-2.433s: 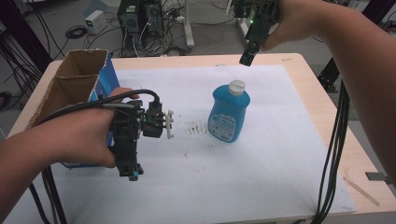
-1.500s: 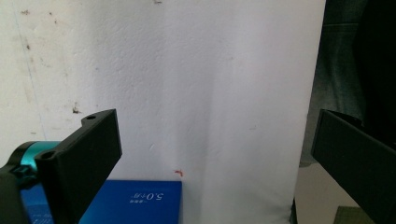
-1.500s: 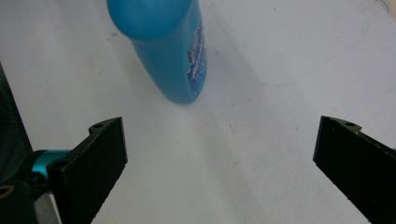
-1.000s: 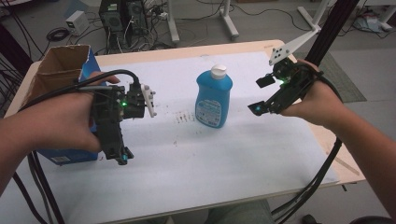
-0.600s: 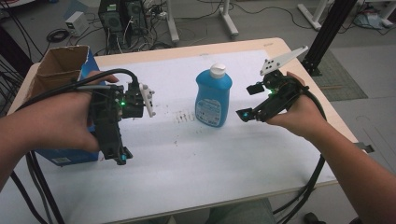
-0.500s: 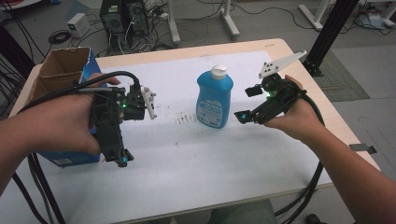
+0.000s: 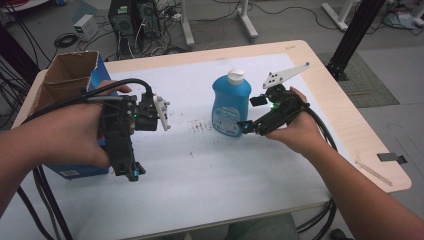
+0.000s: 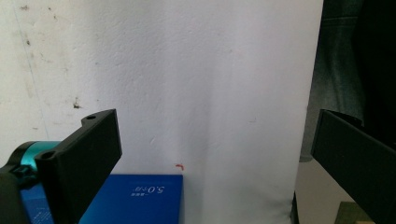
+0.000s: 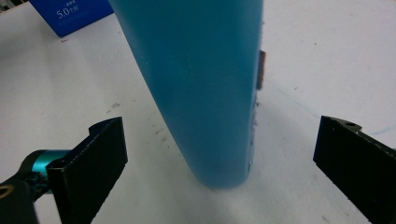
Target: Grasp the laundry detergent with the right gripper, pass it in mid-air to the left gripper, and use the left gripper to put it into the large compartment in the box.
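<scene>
Now right gripper (image 7: 251, 112) closer, spread fingers flanking blue bottle (image 7: 231, 105); left gripper (image 7: 131, 145) released, unmoved.

**A pale table in a cluttered workroom**

A light wooden table (image 7: 350, 125) stands in the middle, most of its top covered by a white sheet (image 7: 210, 170) marked with dark smudges. Behind it, on the grey floor (image 7: 300, 20), sit black computer cases (image 7: 131, 15), a small white box (image 7: 86, 26) and loose cables (image 7: 65, 40). White stand legs (image 7: 250, 25) and a black metal post (image 7: 357, 40) rise beyond the far edge. A greenish mat (image 7: 365, 80) lies at the post's foot.
</scene>
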`<state>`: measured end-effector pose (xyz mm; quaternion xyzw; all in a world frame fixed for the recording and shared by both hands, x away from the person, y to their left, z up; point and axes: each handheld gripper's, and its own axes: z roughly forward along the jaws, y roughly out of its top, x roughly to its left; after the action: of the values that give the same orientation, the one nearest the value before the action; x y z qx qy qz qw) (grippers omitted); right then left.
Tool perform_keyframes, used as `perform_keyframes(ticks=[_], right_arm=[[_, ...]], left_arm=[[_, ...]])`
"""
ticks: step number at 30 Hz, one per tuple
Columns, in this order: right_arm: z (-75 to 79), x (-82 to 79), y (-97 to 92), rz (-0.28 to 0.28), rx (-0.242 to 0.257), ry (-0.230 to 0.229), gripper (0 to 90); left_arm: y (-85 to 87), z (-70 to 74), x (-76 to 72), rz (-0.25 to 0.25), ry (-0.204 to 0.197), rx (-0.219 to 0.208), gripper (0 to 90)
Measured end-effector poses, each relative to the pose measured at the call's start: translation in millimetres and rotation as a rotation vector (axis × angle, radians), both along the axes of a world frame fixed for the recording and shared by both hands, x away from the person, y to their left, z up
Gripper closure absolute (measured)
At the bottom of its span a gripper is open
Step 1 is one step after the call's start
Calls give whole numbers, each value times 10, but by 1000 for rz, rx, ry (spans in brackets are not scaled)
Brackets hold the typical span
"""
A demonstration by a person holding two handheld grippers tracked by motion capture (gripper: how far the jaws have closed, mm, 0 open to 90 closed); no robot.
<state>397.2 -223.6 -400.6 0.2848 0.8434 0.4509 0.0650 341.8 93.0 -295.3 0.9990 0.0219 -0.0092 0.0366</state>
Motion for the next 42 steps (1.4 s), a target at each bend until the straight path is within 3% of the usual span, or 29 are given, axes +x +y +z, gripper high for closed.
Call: perform_keyframes(ticks=[5,19,28,37,39,42], right_arm=[[-47,35,62,-12,7,-6,18],[-109,71,182,-48,84,-34,18],[-147,80,241,-61,99,-44,20],[-154,77,263,-82,111,-68,84],[-152,72,257,-75,124,-72,151],[-150,65,264,-82,120,-76,151]], left_arm=[[14,-1,-8,4,-5,6,17],[16,14,-26,7,-7,8,17],[19,13,-31,7,-10,9,17],[23,-1,-14,6,-6,14,17],[20,-3,-13,4,-5,16,17],[20,-4,-12,5,-4,16,17]])
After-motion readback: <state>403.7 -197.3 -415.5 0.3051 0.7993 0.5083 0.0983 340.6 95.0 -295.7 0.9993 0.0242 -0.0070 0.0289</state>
